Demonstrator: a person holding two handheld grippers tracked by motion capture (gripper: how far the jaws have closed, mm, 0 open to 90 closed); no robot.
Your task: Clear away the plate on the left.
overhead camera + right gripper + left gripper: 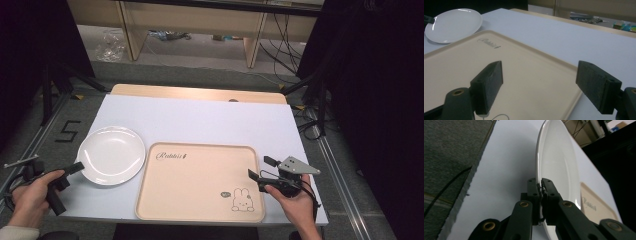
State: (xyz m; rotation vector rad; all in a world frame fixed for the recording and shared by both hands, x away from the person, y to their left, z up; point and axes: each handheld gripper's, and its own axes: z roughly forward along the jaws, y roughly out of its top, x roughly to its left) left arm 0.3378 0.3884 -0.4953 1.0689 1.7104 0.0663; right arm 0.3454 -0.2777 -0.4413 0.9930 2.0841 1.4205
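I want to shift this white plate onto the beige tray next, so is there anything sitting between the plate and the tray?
Nothing visible. The left gripper is clamped on the plate rim, and the tray lies right beside it, its surface bare apart from printed artwork. The open right gripper hovers at the tray's far edge.

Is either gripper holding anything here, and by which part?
The left gripper is shut on the white plate, pinching its near rim. The right gripper is open above the tray, holding nothing.
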